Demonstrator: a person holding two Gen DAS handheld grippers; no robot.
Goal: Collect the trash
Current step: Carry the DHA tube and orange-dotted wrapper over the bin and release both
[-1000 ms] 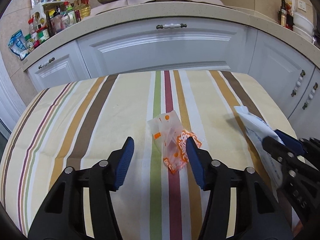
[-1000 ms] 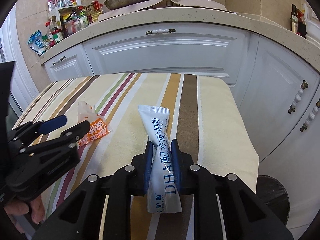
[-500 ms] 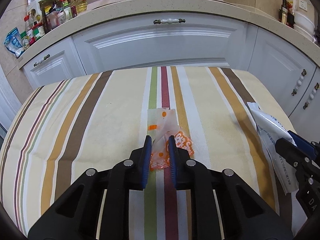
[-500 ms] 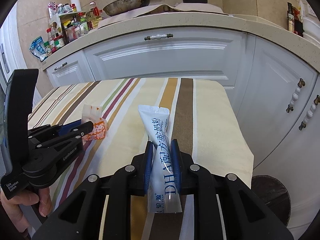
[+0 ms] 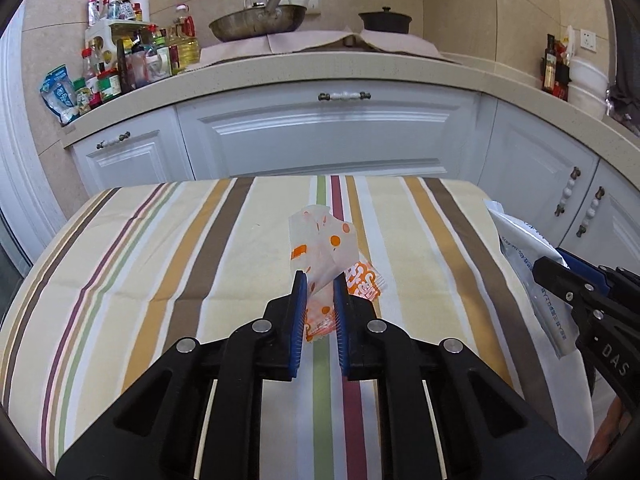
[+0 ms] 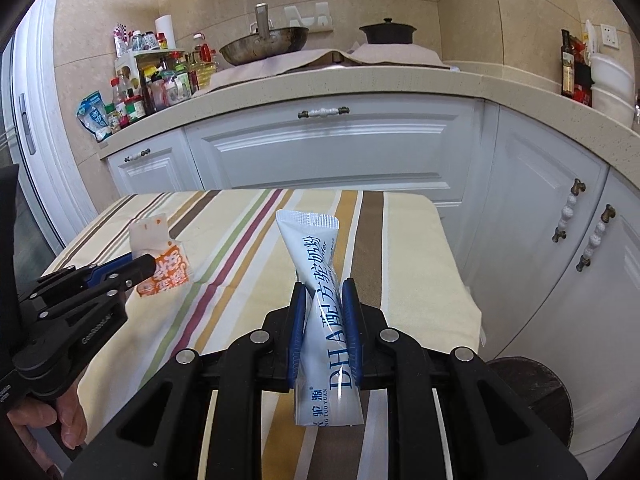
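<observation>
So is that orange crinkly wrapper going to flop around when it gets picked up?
Probably. The orange wrapper looks thin and see-through, folding above the left gripper, so likely floppy. It seems empty and crumpled, so probably very light.

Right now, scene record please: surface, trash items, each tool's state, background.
surface: table under striped cloth
left tool: shut on orange wrapper
right tool: shut on white sachet, which sticks out both ends
loose trash on cloth: none seen
background: white cabinets; counter with wok, black pot, bottles
floor item: dark round thing at right, cannot tell what
</observation>
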